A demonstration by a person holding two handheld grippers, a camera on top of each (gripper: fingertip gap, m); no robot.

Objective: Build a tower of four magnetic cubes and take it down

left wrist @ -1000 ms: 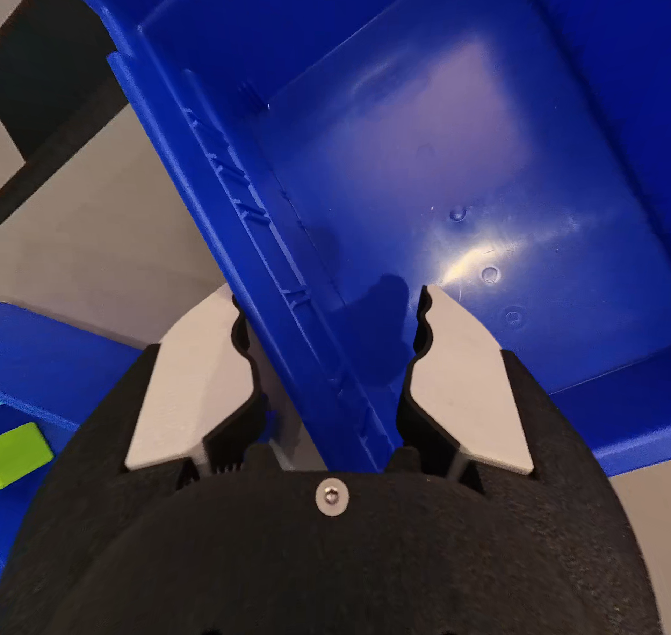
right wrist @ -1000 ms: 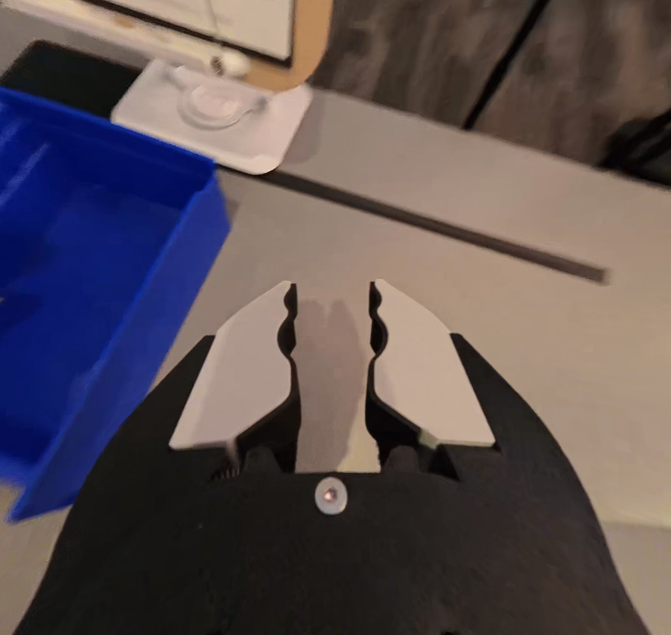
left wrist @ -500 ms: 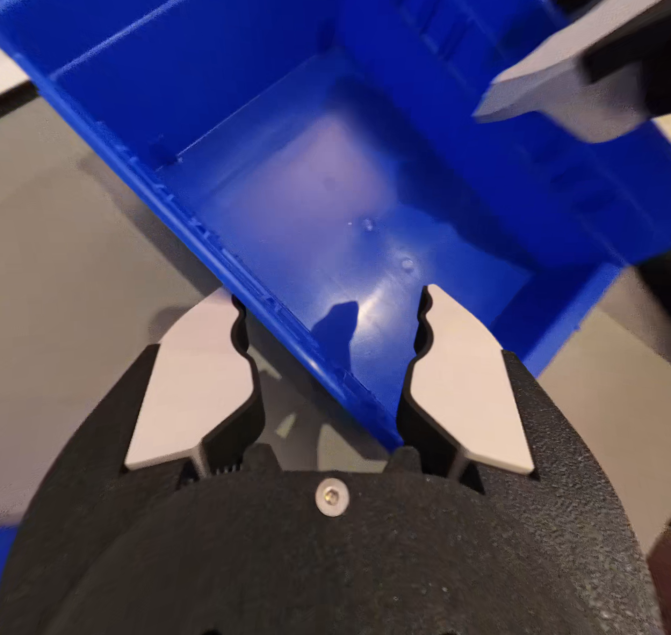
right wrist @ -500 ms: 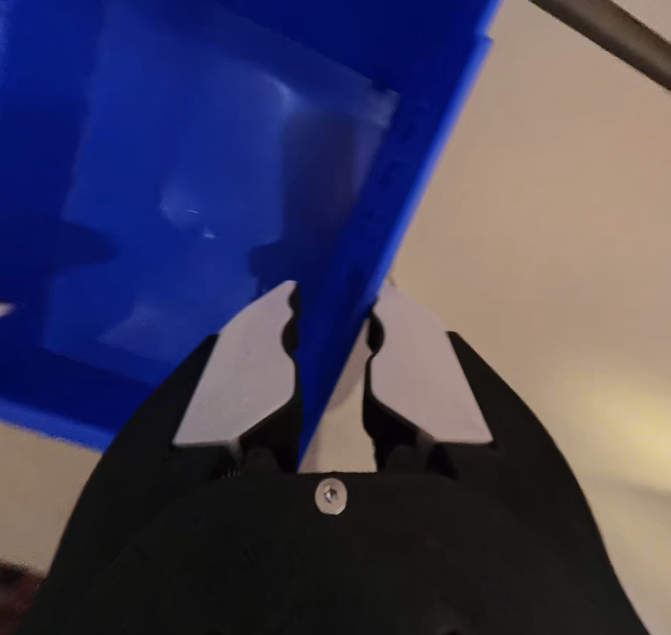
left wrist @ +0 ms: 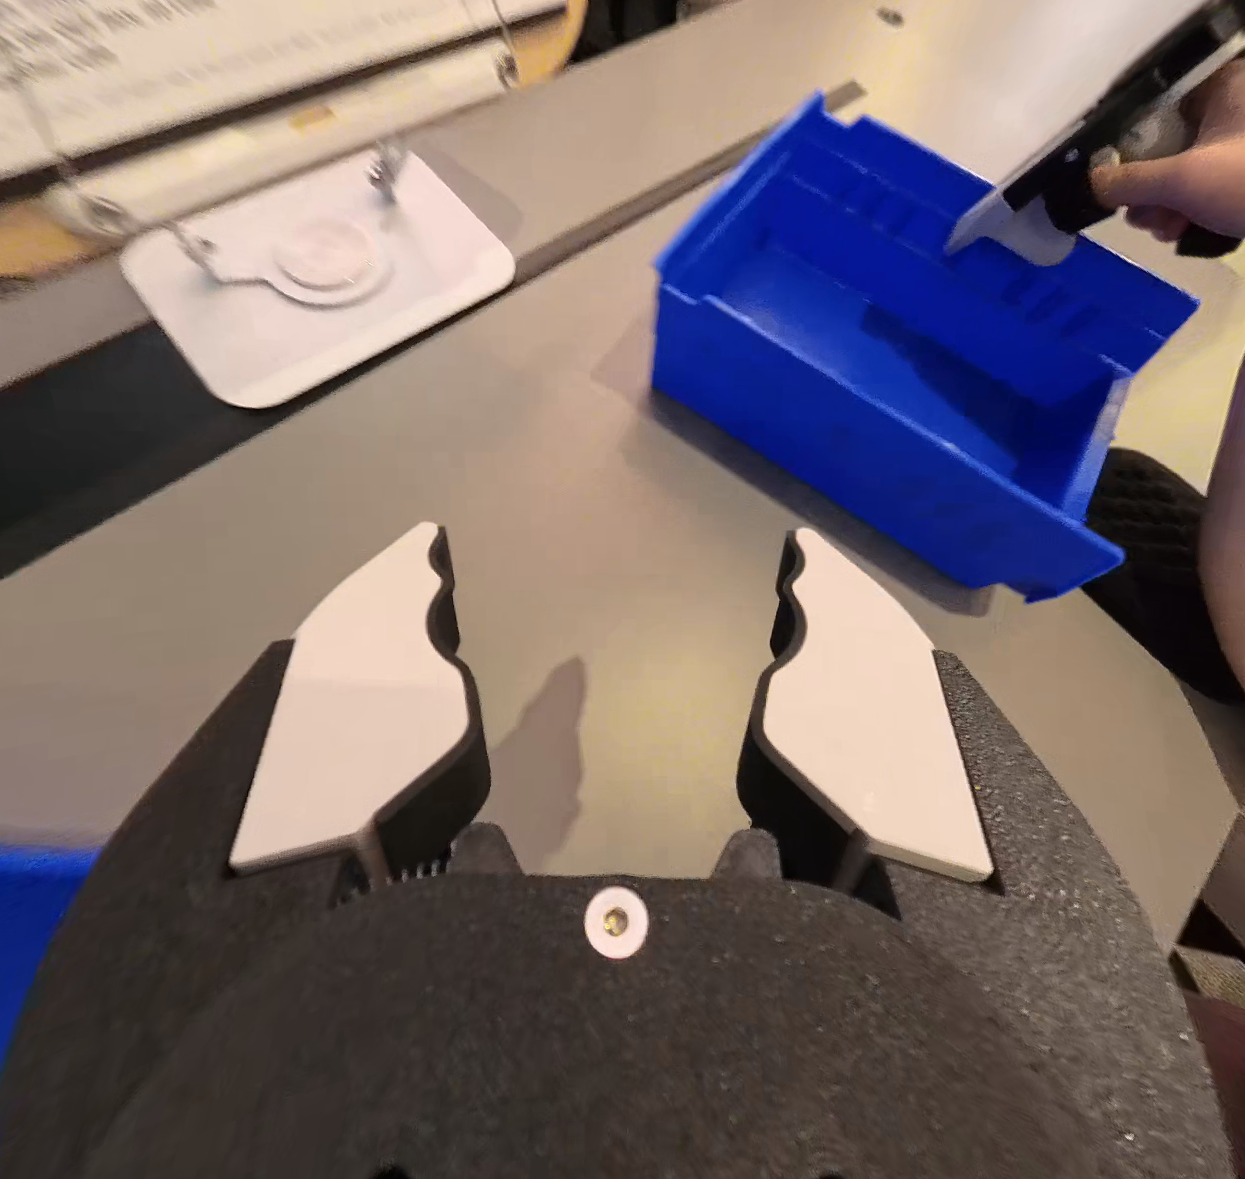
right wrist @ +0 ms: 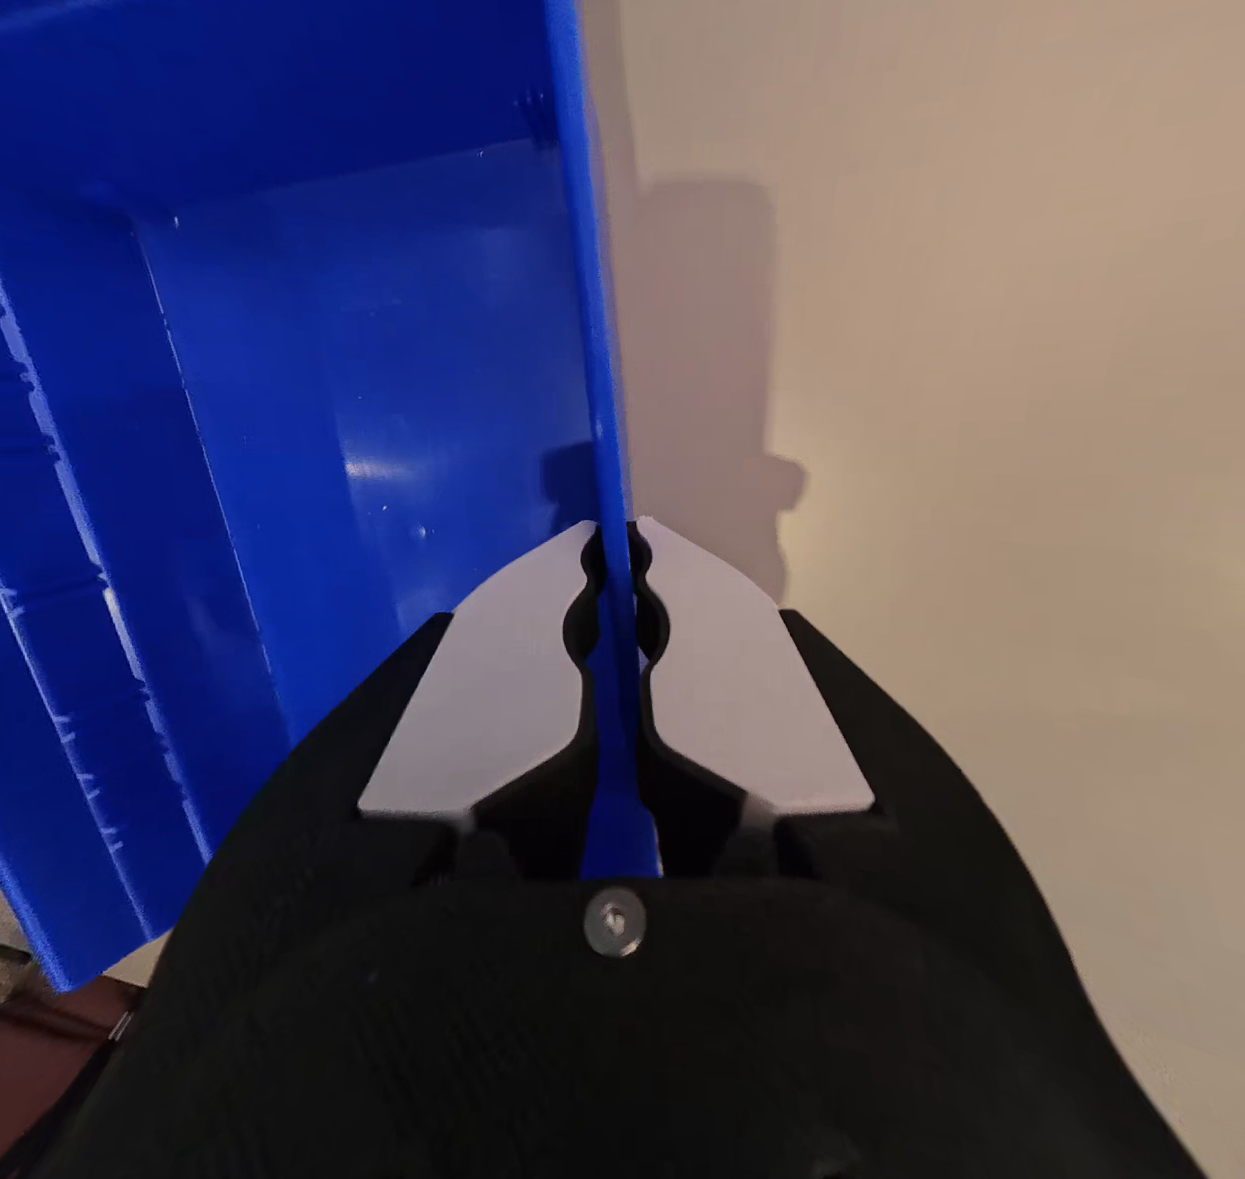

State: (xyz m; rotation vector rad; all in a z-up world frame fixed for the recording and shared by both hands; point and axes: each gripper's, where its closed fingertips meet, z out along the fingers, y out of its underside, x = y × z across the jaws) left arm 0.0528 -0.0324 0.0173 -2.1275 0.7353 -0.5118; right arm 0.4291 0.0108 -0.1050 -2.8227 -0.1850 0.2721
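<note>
No magnetic cubes show in either view. An empty blue plastic bin point(left wrist: 842, 399) stands on the grey table at the right. My right gripper point(right wrist: 613, 527) is shut on the bin's right side wall point(right wrist: 593, 338); it also shows in the left wrist view point(left wrist: 1010, 237), at the bin's far wall, with a hand behind it. My left gripper point(left wrist: 613, 540) is open and empty above the bare table, in front of and to the left of the bin.
A white stand base point(left wrist: 316, 284) holding a board sits at the back left. A dark gap point(left wrist: 640, 203) runs across the table behind the bin. A piece of another blue bin point(left wrist: 34, 911) shows at the lower left edge. The tips of one gripper are about 40 cm away from the tips of the other.
My left gripper has drawn back and away from the bin's left wall. My right gripper has come over the bin's right wall and shut on it.
</note>
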